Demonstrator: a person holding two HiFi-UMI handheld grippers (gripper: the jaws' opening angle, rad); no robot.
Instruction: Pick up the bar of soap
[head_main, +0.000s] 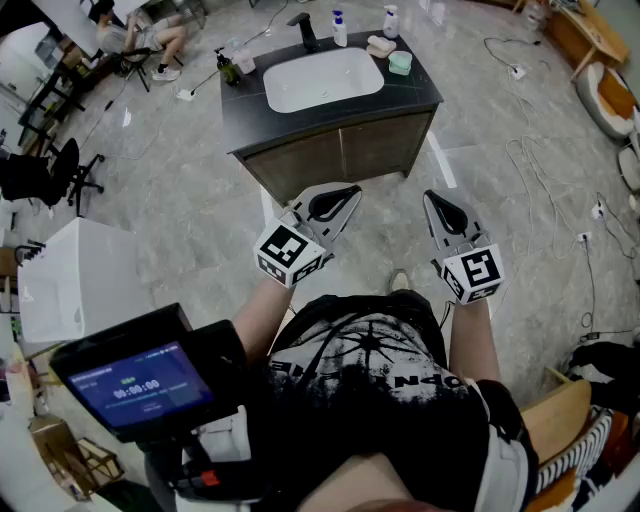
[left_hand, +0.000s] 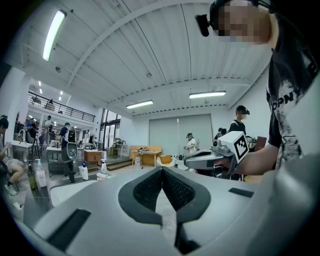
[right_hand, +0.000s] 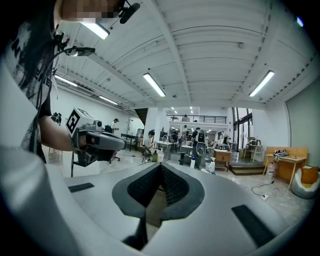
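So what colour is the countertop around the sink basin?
The countertop is black, around a white basin; clearest in the head view.

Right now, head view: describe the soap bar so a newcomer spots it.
Start at the dark-topped vanity cabinet with the white rectangular sink basin. At the counter's back right corner, right of the black faucet, lies the pale cream bar of soap. It is the only flat block, between an upright white pump bottle behind and a round mint-green dish in front.

- Left white-and-black two-jaw gripper (head_main: 352, 192): jaws pressed together, nothing between them, held level.
- Right white-and-black two-jaw gripper (head_main: 430, 198): jaws together, empty, tipped slightly down.
- Bare forearms (head_main: 468, 345) reach forward, side by side.
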